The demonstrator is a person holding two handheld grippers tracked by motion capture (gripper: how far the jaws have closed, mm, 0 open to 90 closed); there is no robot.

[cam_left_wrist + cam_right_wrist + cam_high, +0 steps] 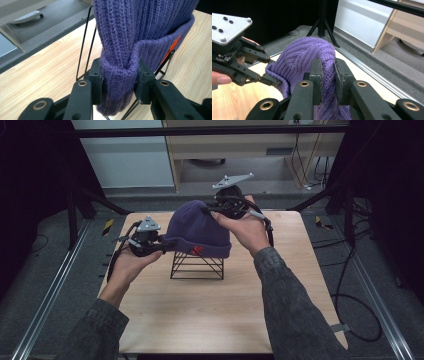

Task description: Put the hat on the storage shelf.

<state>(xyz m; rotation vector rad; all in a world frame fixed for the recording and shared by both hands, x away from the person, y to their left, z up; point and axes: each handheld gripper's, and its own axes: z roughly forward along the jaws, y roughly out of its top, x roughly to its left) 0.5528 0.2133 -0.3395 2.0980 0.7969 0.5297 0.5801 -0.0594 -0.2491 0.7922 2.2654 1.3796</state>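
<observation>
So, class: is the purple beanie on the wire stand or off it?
On: the beanie drapes over the wire stand, both grippers pinching its knit.

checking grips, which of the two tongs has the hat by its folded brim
The left tongs, pinching the hat's folded brim; the right tongs pinch its crown.

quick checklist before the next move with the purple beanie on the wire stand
1. Left gripper pinches the folded cuff of the purple beanie: ok, knit is squeezed between both pads.
2. Right gripper pinches the crown of the beanie: ok, a fold of knit sits between its pads.
3. Beanie on the black wire stand: ok, it drapes over the top of the stand, cuff at the upper bars.
4. Cuff free of the wire: cannot tell, the bars run behind the knit beside the left gripper.
5. Stand upright on the wooden table: ok, it stands level near the middle.
</observation>
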